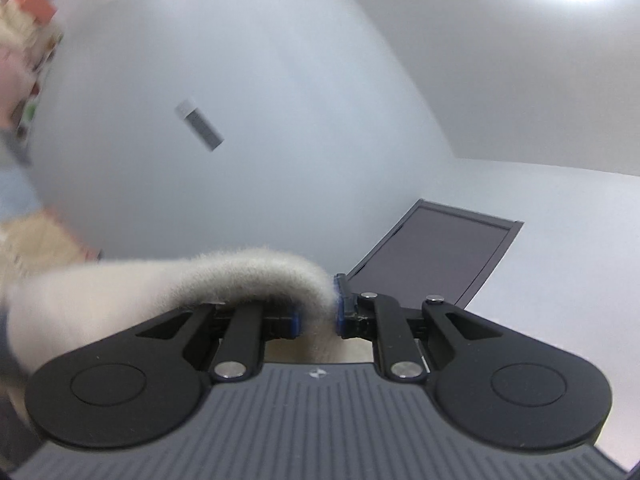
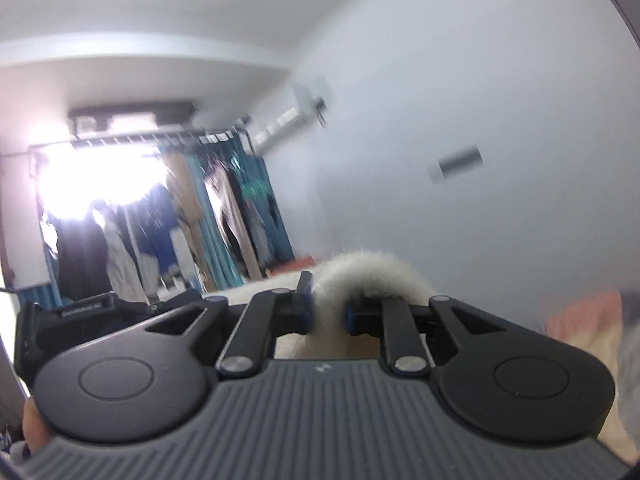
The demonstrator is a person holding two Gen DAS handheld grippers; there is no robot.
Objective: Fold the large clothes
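1. Left wrist view: the left gripper (image 1: 318,310) pinches a fold of fluffy cream garment (image 1: 160,284), which drapes off toward nine o'clock over the left finger.
2. It points at the wall (image 1: 240,100) and a dark door (image 1: 432,256) at two o'clock, probably so the cloth hangs free.
3. In the right wrist view, the right gripper (image 2: 328,310) nips the same garment (image 2: 368,270), which arches toward one o'clock.
4. A clothes rack (image 2: 160,208) stands at ten o'clock.
5. Two pinches likely spread an edge for folding.

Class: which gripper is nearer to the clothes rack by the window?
Right. The right gripper, shut on the fluffy garment, faces the clothes rack. The left gripper shows wall, no rack.
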